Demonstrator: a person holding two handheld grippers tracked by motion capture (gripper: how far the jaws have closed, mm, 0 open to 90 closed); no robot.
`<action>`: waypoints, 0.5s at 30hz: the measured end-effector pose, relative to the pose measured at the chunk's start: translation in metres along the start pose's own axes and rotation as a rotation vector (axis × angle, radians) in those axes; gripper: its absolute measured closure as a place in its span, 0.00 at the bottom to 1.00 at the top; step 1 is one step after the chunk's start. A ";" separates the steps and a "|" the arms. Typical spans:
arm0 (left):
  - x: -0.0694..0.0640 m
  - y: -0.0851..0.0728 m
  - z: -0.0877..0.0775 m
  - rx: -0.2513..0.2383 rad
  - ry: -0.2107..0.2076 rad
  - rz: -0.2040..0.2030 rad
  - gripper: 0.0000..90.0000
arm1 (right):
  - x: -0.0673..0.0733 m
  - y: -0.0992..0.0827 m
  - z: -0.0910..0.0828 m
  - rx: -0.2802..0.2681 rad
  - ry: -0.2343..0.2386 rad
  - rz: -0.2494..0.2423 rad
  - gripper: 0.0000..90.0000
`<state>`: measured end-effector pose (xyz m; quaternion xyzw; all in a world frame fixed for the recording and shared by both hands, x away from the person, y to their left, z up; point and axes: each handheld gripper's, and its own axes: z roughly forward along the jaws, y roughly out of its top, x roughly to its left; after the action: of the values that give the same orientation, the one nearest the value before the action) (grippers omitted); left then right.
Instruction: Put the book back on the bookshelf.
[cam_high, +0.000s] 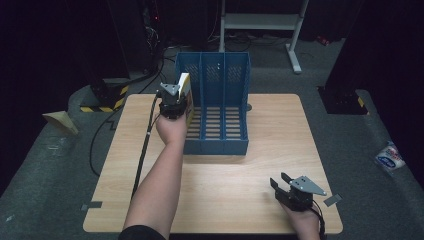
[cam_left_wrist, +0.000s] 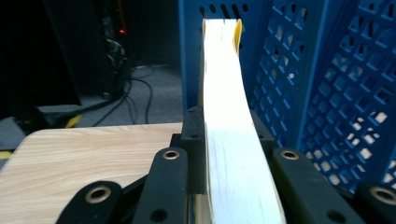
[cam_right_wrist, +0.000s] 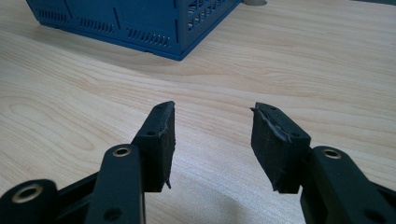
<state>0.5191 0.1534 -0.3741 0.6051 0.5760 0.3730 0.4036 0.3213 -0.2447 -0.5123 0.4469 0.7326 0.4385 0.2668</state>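
Note:
A blue slotted file rack (cam_high: 216, 107) with three compartments stands at the back middle of the wooden table (cam_high: 260, 170). My left gripper (cam_high: 172, 102) is shut on a thin book with white pages and a yellow cover (cam_high: 186, 90), held upright at the rack's left side. In the left gripper view the book (cam_left_wrist: 229, 126) runs up between the jaws, right beside the rack's perforated wall (cam_left_wrist: 327, 79). My right gripper (cam_high: 281, 186) rests low near the table's front right, open, with nothing between its pads (cam_right_wrist: 161, 140). The rack's front corner (cam_right_wrist: 140, 23) lies far ahead of it.
A white metal frame (cam_high: 262, 22) stands on the floor behind the table. Black-and-yellow striped bases (cam_high: 102, 97) and cables lie at the back left. A white packet (cam_high: 389, 156) lies on the floor at the right. Bare tabletop stretches in front of the rack.

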 end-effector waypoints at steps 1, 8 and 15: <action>0.001 0.000 0.000 0.002 0.001 -0.011 0.83 | 0.000 0.000 0.000 -0.001 0.000 -0.002 0.55; 0.000 0.002 -0.002 0.016 0.023 -0.024 0.84 | 0.000 0.000 0.000 0.000 0.000 0.001 0.55; -0.008 0.003 -0.003 0.018 0.053 -0.003 0.84 | 0.000 0.000 0.000 -0.001 -0.001 0.001 0.55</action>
<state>0.5171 0.1454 -0.3701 0.5979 0.5907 0.3831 0.3832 0.3215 -0.2450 -0.5122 0.4474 0.7322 0.4388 0.2668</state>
